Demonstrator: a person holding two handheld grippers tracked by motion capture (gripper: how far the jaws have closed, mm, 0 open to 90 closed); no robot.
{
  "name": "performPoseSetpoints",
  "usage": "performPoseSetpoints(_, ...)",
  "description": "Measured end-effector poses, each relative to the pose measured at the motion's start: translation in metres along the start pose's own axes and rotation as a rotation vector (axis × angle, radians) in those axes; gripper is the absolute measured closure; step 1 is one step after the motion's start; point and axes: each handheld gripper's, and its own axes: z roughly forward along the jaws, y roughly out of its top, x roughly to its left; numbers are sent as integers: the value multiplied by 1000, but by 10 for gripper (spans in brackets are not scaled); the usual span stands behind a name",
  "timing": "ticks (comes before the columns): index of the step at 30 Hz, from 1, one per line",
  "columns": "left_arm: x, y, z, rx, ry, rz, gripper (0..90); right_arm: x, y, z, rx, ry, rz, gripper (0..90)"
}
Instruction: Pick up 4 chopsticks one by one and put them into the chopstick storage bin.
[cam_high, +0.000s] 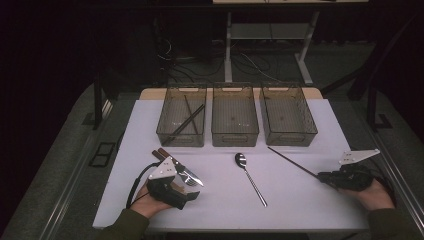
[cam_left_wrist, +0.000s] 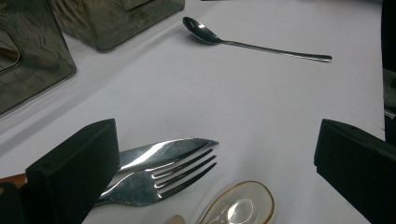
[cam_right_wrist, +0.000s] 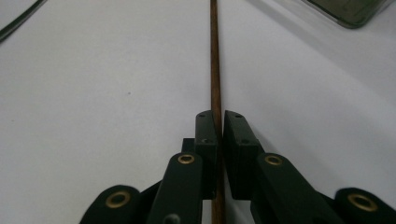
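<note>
A thin brown chopstick (cam_high: 292, 161) lies slanted on the white table, and my right gripper (cam_high: 322, 176) is shut on its near end. In the right gripper view the chopstick (cam_right_wrist: 214, 56) runs straight ahead from between the closed jaws of my right gripper (cam_right_wrist: 220, 116). My left gripper (cam_high: 190, 192) rests at the front left, open. Its wide jaws (cam_left_wrist: 217, 137) frame a knife (cam_left_wrist: 159, 151), a fork (cam_left_wrist: 159, 182) and a clear gold-rimmed soup spoon (cam_left_wrist: 240, 205), touching none of them. A metal spoon (cam_high: 249, 177) lies mid-table.
Three smoky plastic bins stand in a row at the back of the table: the left bin (cam_high: 180, 142) holds dark chopsticks (cam_high: 189, 117), while the middle bin (cam_high: 235, 140) and the right bin (cam_high: 290, 140) look bare. The table's front edge (cam_high: 250, 227) is close to both hands.
</note>
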Motion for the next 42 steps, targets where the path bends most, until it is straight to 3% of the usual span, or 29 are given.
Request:
performPoseSetpoints(23, 0, 0, 0, 3, -2, 4, 0, 10, 18, -25, -186, 68, 7, 845)
performPoseSetpoints(42, 2, 0, 0, 0, 3, -3, 0, 26, 44, -25, -283, 150, -18, 845)
